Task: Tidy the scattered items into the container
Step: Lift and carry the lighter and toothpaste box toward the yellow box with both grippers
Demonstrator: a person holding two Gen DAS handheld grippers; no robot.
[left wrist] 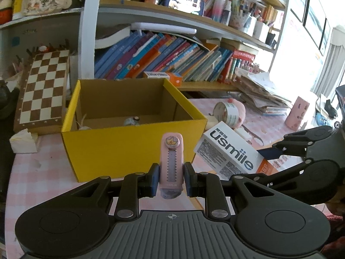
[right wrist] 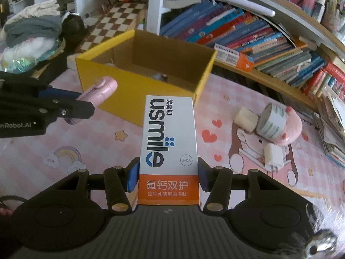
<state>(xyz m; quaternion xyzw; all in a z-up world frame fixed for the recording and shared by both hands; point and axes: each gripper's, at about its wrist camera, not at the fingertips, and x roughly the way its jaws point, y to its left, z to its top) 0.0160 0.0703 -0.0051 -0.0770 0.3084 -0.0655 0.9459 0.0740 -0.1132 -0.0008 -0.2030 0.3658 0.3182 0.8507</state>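
Observation:
My left gripper [left wrist: 171, 178] is shut on a slim pink utility knife [left wrist: 171, 161] with a crown sticker, held upright in front of the yellow cardboard box [left wrist: 120, 149]. The box is open and holds a small bottle [left wrist: 132, 121]. My right gripper [right wrist: 168, 176] is shut on a white and orange "usmile" toothpaste box [right wrist: 169, 142], which points at the yellow box [right wrist: 129, 99]. In the right wrist view the left gripper [right wrist: 86, 108] with the pink knife [right wrist: 101, 90] hangs at the left, near the box's front corner. In the left wrist view the toothpaste box [left wrist: 228, 151] shows to the right.
A roll of tape [right wrist: 270, 122] leans on a pink plush toy [right wrist: 290, 127], with white foam blocks [right wrist: 273, 156] beside it on the pink table cover [right wrist: 86, 151]. A chessboard [left wrist: 43, 90] stands behind the box. Bookshelves [left wrist: 172, 58] line the back; a paper stack [left wrist: 261, 92] lies right.

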